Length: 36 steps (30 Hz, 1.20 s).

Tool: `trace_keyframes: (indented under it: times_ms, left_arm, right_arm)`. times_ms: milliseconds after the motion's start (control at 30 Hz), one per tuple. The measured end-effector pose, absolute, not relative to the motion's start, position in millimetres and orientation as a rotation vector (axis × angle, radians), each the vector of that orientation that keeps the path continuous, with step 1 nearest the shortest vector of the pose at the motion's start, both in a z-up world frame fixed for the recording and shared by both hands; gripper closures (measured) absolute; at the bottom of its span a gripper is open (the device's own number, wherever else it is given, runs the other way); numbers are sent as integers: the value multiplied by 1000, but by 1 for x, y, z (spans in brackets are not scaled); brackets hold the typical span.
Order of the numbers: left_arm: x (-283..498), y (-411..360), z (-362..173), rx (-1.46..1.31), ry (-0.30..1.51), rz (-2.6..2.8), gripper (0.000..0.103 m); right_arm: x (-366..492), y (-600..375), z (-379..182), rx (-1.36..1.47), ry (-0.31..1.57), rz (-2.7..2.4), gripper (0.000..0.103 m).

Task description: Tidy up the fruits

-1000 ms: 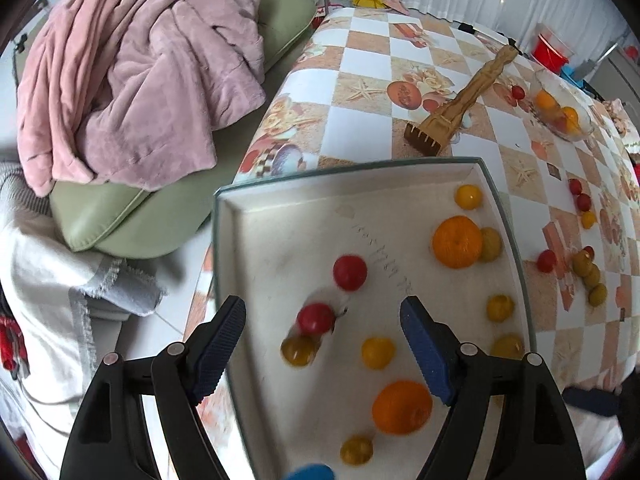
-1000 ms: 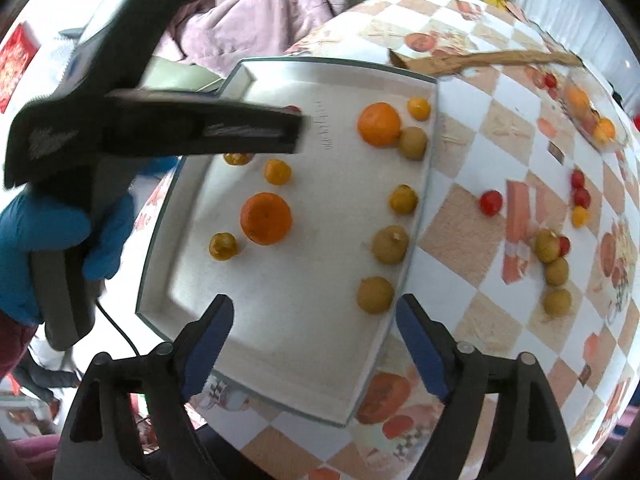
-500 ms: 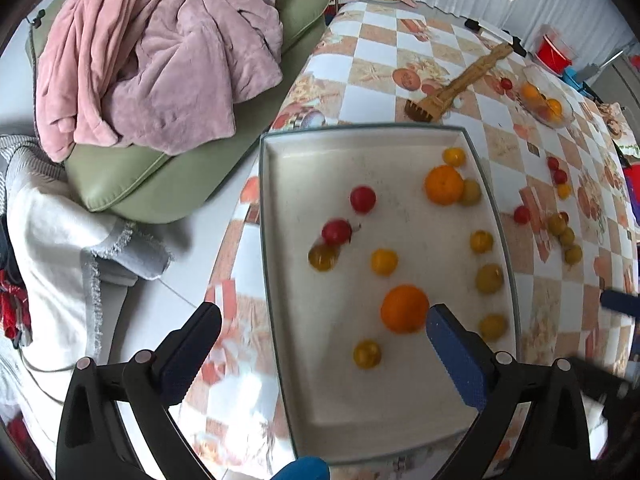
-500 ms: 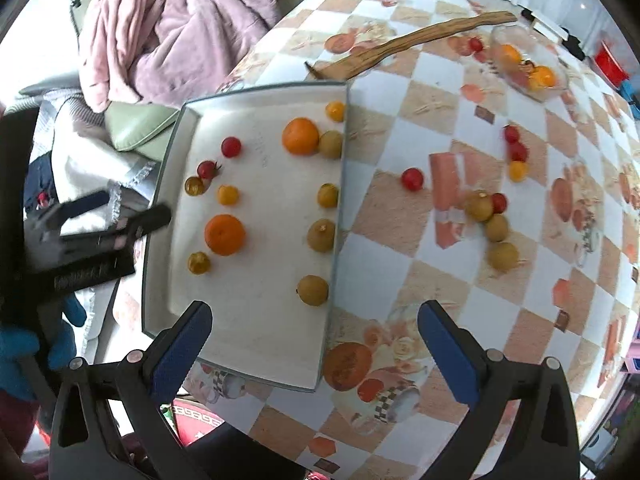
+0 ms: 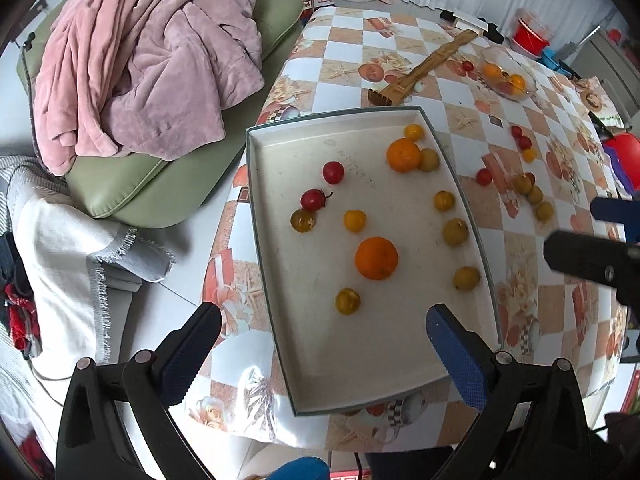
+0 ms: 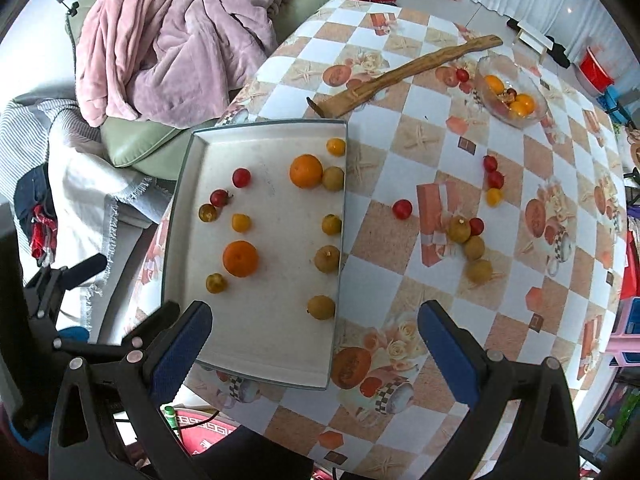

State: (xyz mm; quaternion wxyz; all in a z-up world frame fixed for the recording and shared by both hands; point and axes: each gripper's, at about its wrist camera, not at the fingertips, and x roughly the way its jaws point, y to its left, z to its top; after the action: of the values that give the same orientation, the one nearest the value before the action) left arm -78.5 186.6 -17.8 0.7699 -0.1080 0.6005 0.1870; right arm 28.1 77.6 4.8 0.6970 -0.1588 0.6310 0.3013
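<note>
A white tray (image 5: 352, 344) (image 6: 272, 336) lies at the table's near left corner. It holds two oranges (image 5: 376, 258) (image 6: 306, 171), two red cherry tomatoes (image 5: 333, 172) (image 6: 241, 177), and several small yellow and tan fruits (image 5: 466, 278) (image 6: 321, 307). More small fruits lie loose on the checkered tablecloth to the right (image 6: 474, 248) (image 5: 534, 196). My left gripper (image 5: 322, 338) hangs open above the tray's near end, nothing between its fingers. High over the tray's right edge my right gripper (image 6: 314, 338) is open and empty too.
A clear glass bowl (image 6: 532, 118) (image 5: 516, 94) with oranges stands at the far right, beside a long wooden scraper (image 6: 404, 74) (image 5: 420, 74). A pink blanket (image 5: 140, 60) covers a green cushion left of the table. A red bucket (image 5: 530, 36) is on the floor beyond.
Both grippers have risen away from the tray and their jaws have spread wider. The left one has drawn back from the red tomatoes, so the whole tray shows.
</note>
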Motion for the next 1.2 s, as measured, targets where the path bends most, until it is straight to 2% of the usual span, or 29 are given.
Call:
trace_keyframes:
  times_ms: [533, 1200]
  left_arm:
    - [-89, 168, 0, -206, 1304, 434, 0]
    - [-85, 151, 4, -181, 1312, 419, 0]
  right_arm:
    - [28, 80, 27, -430, 1368, 716, 0]
    - [27, 74, 22, -444, 1390, 731, 0]
